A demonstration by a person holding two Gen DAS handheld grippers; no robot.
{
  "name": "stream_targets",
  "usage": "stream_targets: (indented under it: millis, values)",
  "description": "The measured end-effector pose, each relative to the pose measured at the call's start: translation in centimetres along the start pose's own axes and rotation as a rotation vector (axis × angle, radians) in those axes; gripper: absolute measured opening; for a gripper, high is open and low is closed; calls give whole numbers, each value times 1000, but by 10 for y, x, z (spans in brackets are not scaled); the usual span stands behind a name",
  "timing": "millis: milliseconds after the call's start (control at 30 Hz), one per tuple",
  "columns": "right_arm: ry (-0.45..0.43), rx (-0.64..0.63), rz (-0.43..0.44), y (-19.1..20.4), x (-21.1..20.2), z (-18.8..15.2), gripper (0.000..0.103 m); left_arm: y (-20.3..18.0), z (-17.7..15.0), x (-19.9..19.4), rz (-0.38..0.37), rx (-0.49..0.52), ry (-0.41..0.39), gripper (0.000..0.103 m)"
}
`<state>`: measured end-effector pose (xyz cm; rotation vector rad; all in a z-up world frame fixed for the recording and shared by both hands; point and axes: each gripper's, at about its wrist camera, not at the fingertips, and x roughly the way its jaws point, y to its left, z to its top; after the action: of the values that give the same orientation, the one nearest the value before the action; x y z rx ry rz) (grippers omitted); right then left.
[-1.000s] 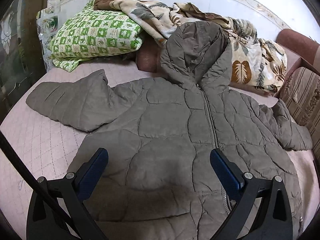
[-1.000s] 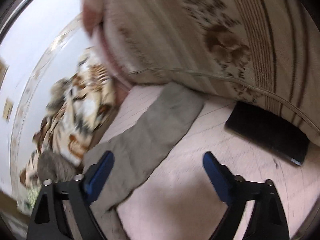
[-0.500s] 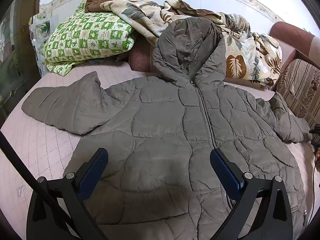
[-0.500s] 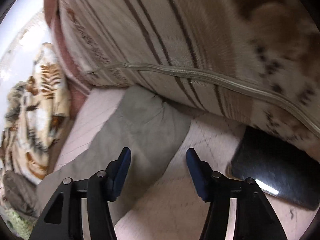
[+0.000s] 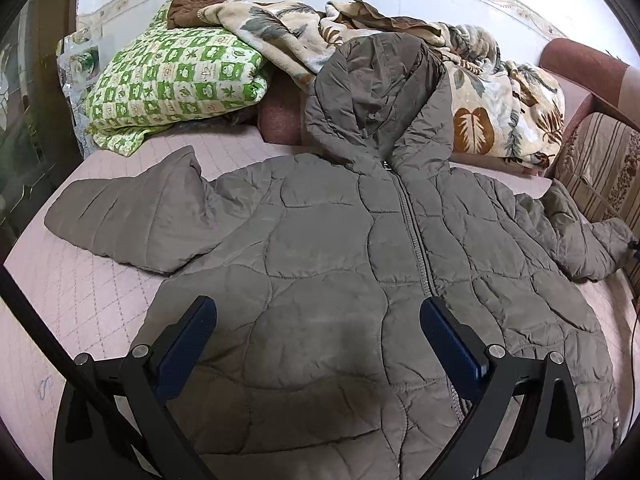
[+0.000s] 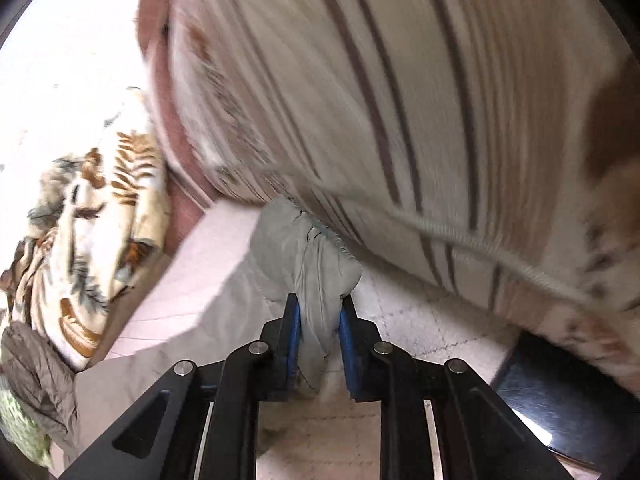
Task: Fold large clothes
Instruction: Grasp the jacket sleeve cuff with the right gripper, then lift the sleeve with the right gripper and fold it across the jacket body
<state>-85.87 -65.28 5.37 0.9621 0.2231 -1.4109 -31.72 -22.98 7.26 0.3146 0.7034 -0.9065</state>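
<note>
A grey-brown quilted hooded jacket point(image 5: 332, 264) lies front up on the pink bed, zip closed, hood toward the far bedding. Its one sleeve point(image 5: 120, 220) spreads out to the left; the other sleeve point(image 5: 580, 240) reaches the striped cushion at the right. My left gripper point(image 5: 318, 332) hovers open over the jacket's lower front, nothing between its blue pads. In the right wrist view my right gripper point(image 6: 318, 316) is closing on the sleeve's cuff point(image 6: 316, 280), the cloth bunched and pinched between both pads.
A green checked pillow point(image 5: 172, 80) and a leaf-print blanket point(image 5: 500, 108) are heaped at the bed's far end. A striped cushion point(image 6: 380, 100) stands right behind the cuff. A black flat object point(image 6: 560, 404) lies on the bed point(image 5: 80, 292) at the right gripper's right.
The right gripper moved in toward the sleeve end and its jaws went from wide open to pinched on the cuff. The left gripper stayed open over the jacket.
</note>
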Motion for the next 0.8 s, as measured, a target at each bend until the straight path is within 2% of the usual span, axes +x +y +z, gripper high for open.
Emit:
stream_targets:
  millis: [233, 367, 533, 700, 800]
  values:
    - [-87, -75, 59, 35, -69, 18, 17, 9, 3, -12, 0, -21, -28, 102]
    - [-138, -143, 103, 75, -110, 29, 16, 15, 4, -15, -2, -38, -28, 102]
    - [-190, -241, 199, 141, -172, 36, 15, 23, 4, -23, -2, -50, -40, 102]
    - [-207, -373, 328, 221, -229, 18, 15, 37, 6, -32, 3, -70, -58, 102]
    - [-197, -474, 399, 274, -255, -12, 15, 50, 6, -37, 12, -87, -64, 102]
